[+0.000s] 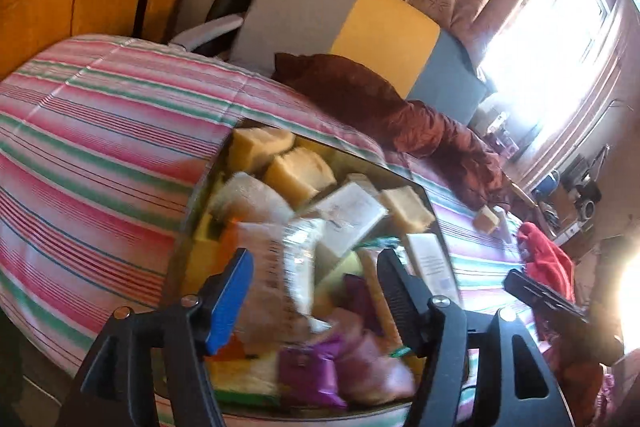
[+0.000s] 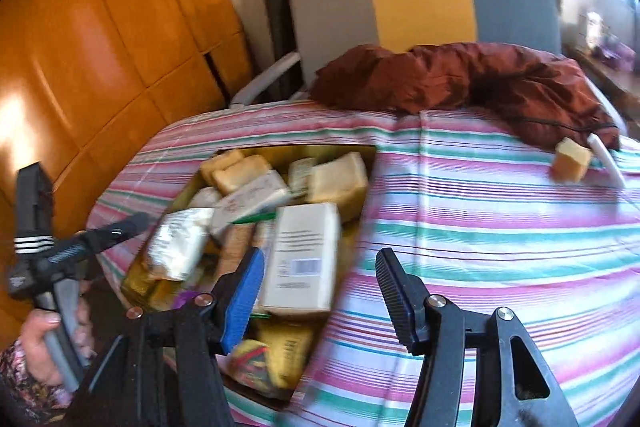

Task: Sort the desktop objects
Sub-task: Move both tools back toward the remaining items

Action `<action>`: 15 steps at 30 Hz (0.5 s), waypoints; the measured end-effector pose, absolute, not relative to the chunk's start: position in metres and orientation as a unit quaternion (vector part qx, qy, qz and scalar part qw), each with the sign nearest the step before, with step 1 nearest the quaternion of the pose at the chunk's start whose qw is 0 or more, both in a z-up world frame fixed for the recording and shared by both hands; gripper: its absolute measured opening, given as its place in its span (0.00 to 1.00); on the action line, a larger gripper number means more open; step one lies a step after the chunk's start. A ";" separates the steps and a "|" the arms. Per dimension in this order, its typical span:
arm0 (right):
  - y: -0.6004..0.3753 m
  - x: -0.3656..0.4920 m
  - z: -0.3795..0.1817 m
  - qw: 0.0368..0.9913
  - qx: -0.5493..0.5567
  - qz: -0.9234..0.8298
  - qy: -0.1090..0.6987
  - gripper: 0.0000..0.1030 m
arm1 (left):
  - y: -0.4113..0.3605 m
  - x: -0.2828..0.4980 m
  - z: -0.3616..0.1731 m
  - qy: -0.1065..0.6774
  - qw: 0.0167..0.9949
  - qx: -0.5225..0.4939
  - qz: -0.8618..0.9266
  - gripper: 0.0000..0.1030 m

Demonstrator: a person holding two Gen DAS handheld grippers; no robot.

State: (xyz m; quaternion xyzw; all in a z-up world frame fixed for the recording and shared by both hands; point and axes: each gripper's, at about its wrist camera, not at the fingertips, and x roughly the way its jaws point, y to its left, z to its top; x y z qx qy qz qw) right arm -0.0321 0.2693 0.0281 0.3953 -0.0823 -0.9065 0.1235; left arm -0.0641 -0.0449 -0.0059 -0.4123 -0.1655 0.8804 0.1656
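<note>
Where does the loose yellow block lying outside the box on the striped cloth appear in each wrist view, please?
Left wrist view: the yellow block lies right of centre on the striped cloth, beyond the box.
Right wrist view: it lies far right, upper half, beside a white stick.
Shared landmark: the dark red quilted fabric just behind it.

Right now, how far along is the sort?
Done: the box on the striped cloth is already heaped with soap bars and packets. In hand: nothing. The left claw stands open over the pile; the right claw is open, empty, beside the box. Left: a yellow soap block and a white stick lie loose near the brown jacket.
</note>
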 end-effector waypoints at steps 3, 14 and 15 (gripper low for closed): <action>0.288 -0.034 0.023 0.108 0.409 -0.902 -0.089 0.58 | -0.024 -0.060 0.001 -0.151 0.182 -0.414 0.879 0.65; 0.382 -0.039 -0.002 0.020 0.453 -0.885 -0.108 0.58 | 0.087 -0.047 0.017 -0.061 0.283 -0.413 0.864 0.66; 0.394 -0.040 -0.005 0.014 0.462 -0.880 -0.112 0.58 | 0.094 -0.046 0.017 -0.056 0.290 -0.414 0.861 0.66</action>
